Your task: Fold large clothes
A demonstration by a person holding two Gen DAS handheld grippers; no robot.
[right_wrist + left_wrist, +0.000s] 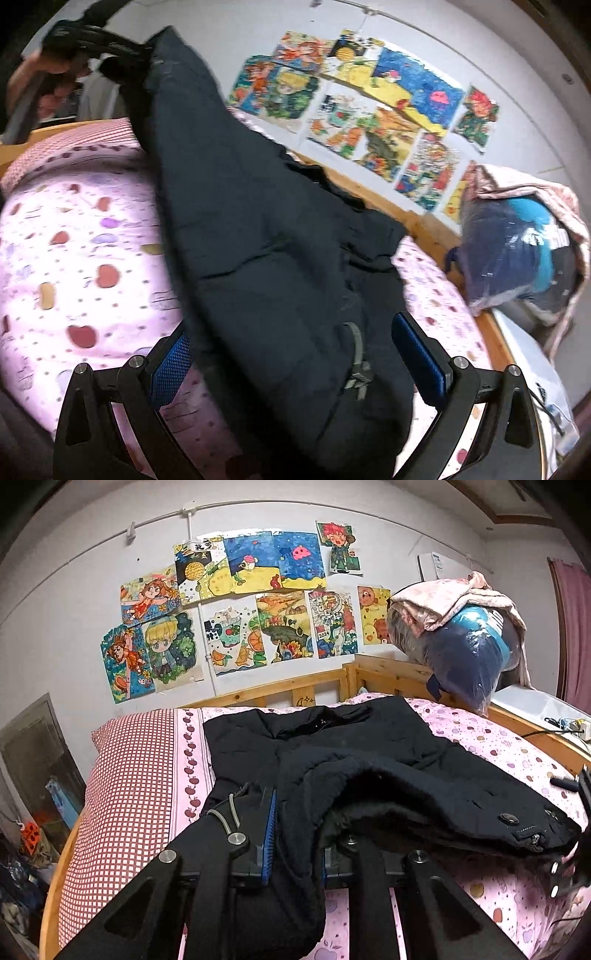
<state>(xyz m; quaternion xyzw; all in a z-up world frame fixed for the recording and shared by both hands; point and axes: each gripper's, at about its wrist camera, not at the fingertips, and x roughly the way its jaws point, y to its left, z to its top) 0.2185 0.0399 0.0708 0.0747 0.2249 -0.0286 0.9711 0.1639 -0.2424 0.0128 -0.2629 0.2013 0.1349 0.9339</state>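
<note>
Left gripper (295, 834) pinches the black coat's (369, 760) thick hem, lifted over the pink bed (498, 746). Right gripper (291, 369) is spread wide around cloth. Heavy cloth might slip out and flop unfolded.

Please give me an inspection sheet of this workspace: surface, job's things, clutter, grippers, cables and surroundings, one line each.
Surface: bed sheet, pink, fruit print.
Job's things: black coat, partly lifted off the sheet.
Clutter: checked pillow; bagged bedding on the bed frame.
Grippers: left gripper shut on coat; right gripper wide open, coat lying between the fingers.
Cables: black cable beside the bed.
Surroundings: drawings on the wall.
</note>
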